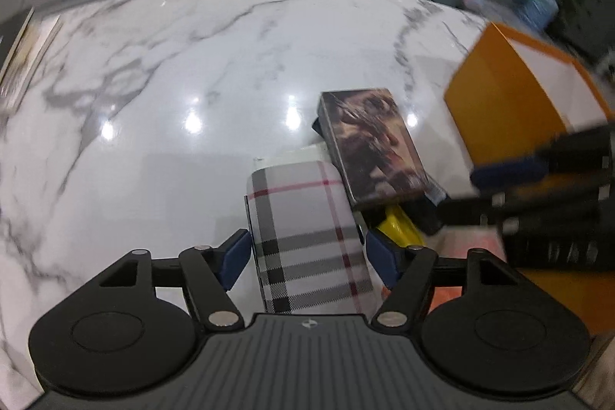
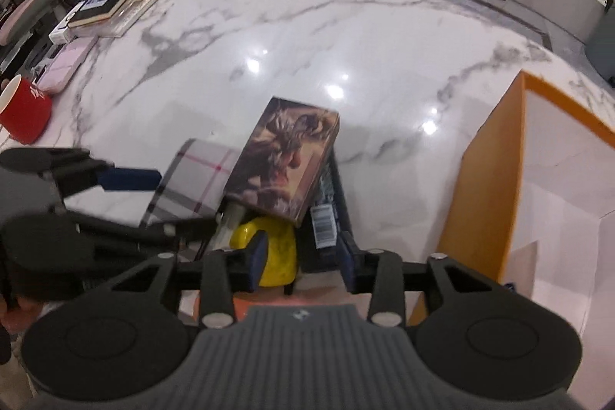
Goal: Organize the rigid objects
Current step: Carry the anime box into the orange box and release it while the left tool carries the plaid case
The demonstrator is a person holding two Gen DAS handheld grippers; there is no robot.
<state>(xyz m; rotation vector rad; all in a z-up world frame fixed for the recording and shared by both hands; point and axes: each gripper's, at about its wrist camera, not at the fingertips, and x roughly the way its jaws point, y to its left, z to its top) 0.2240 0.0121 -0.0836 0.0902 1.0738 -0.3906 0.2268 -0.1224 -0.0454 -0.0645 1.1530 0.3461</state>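
Plaid box (image 1: 307,241): stiff, light, probably slick; best taken across long sides. Left tool (image 1: 307,252) straddling it, pads near-touching, grip unconfirmed. Right tool (image 2: 301,256) open, empty.

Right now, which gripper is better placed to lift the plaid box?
Left. The left gripper already has its jaws on either side of the plaid box. The right gripper sits over the yellow object, beside the brown box.
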